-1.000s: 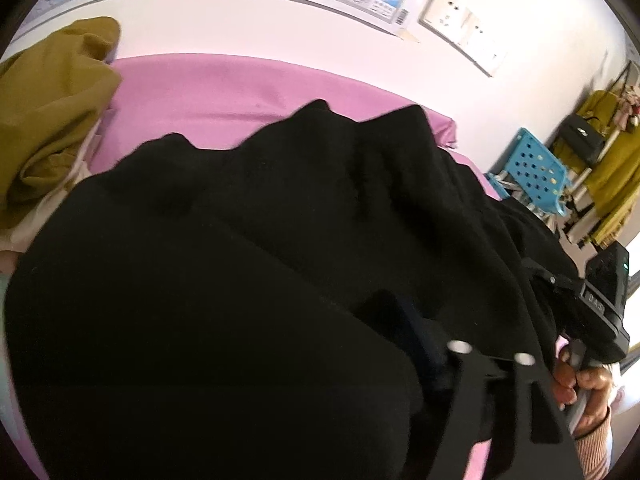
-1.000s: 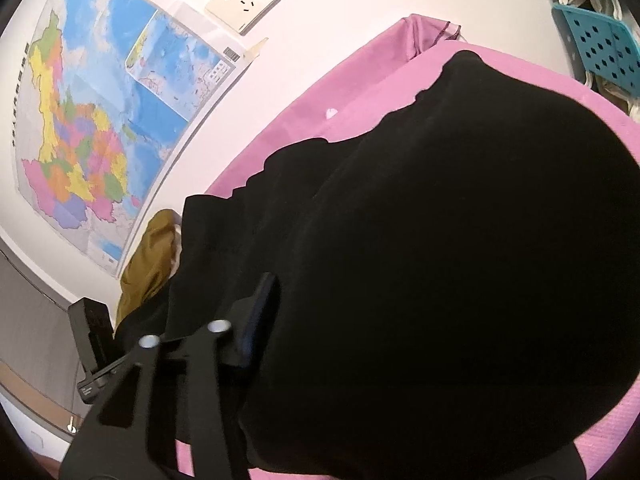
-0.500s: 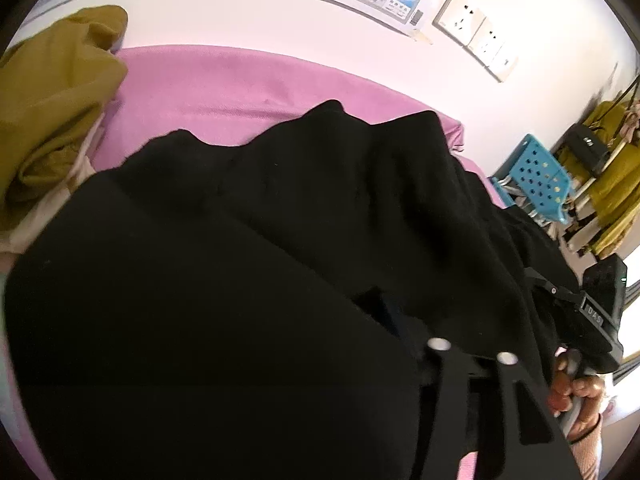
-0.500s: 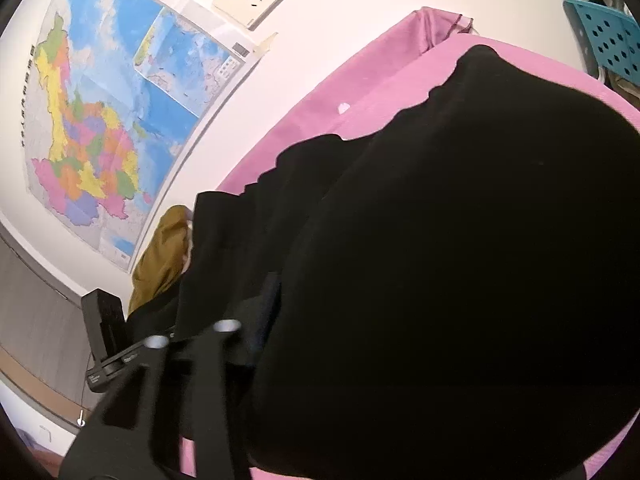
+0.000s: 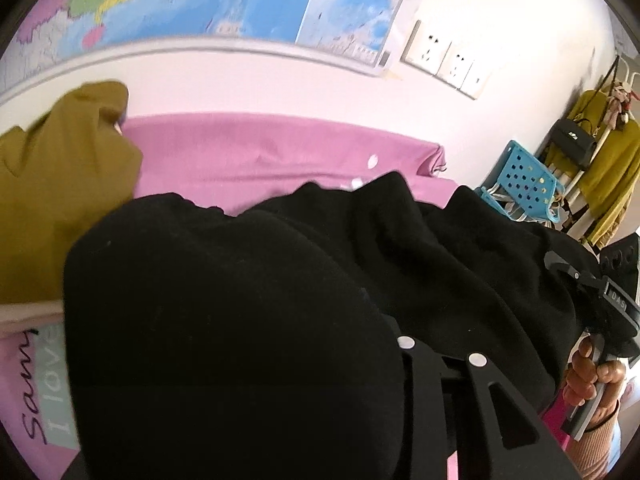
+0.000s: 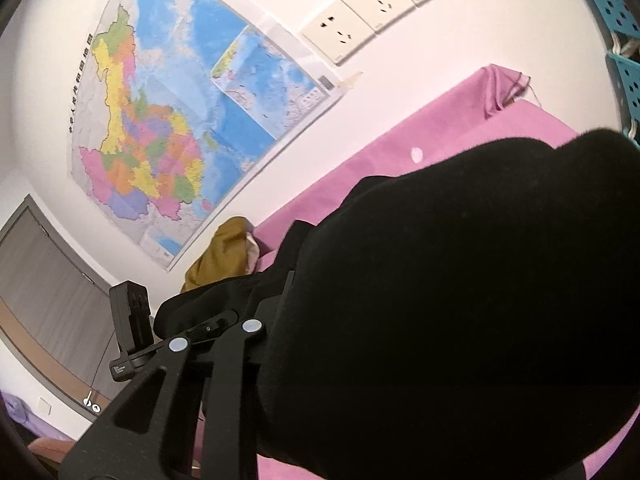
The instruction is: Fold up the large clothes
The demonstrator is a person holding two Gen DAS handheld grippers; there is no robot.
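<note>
Nearest the left wrist camera, the left gripper (image 5: pixel 436 344) has its two black arms close together, their tips buried in the black garment (image 5: pixel 248 320), so it appears pinched on a fold of that cloth. In the same view the right gripper (image 5: pixel 592 296) sits at the garment's far right edge, its handle held by the person's right hand (image 5: pixel 592 376), with cloth bunched against its front. From the right wrist camera the right gripper's own arms also run close together and vanish under the black garment (image 6: pixel 460 300), nipping its edge; the fingertips themselves are hidden. The garment hangs bulged and draped in front of both cameras, above the pink bed cover (image 5: pixel 260 160), which shows beyond and below it. Left of the garment lies an olive-yellow garment (image 5: pixel 52 192) heaped on the cover. Behind the garment stands the white wall, with a colourful map (image 6: pixel 172 120) and a row of wall sockets (image 6: pixel 372 8). Far to the garment's right are a blue perforated stool (image 5: pixel 524 180) and a rack with yellow clothes (image 5: pixel 612 168).
</note>
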